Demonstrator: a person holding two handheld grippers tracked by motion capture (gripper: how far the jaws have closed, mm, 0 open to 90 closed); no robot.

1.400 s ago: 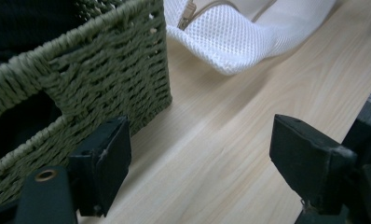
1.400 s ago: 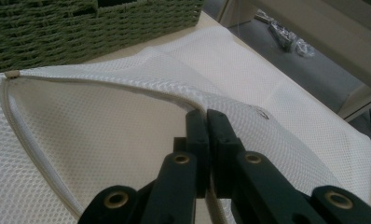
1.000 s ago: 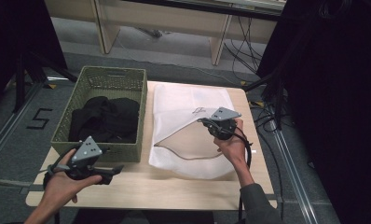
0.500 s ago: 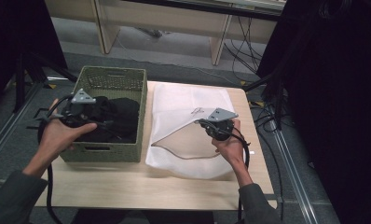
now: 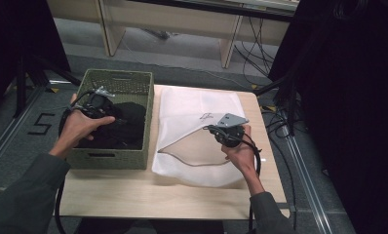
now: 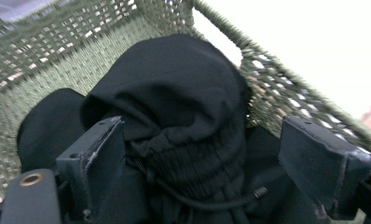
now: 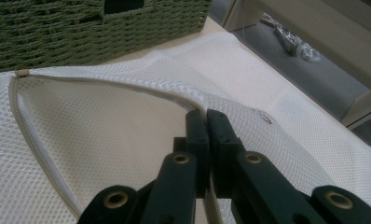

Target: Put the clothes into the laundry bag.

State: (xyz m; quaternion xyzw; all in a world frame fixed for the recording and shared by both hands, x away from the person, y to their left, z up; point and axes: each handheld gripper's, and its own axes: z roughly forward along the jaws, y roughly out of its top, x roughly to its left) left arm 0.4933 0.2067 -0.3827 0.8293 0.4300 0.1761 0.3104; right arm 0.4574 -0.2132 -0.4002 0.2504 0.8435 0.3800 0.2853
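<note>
A green woven basket [image 5: 148, 124] at the table's left holds black clothing [image 5: 126, 127]. My left gripper [image 5: 104, 106] hangs over it, tilted down into the basket. In the left gripper view its jaws stand wide open [image 6: 211, 163] on either side of a black garment [image 6: 174, 93] with a ribbed hem and a drawstring, without pressing on it. A white mesh laundry bag [image 5: 192, 107] lies beside the basket. My right gripper [image 5: 210, 128] is shut on the bag's zipped edge [image 7: 197, 105] and holds that edge lifted, so the mouth gapes toward the basket.
The wooden table [image 5: 133, 195] has bare room along its near edge. The basket wall [image 7: 81, 28] stands close to the bag's mouth. Cables [image 5: 284, 122] trail off the table's right side, and table legs [image 5: 228, 41] stand beyond the far edge.
My left hand has travelled from the table's near-left edge up and forward over the basket, now above the black clothing. The right gripper and the bag have kept still.
</note>
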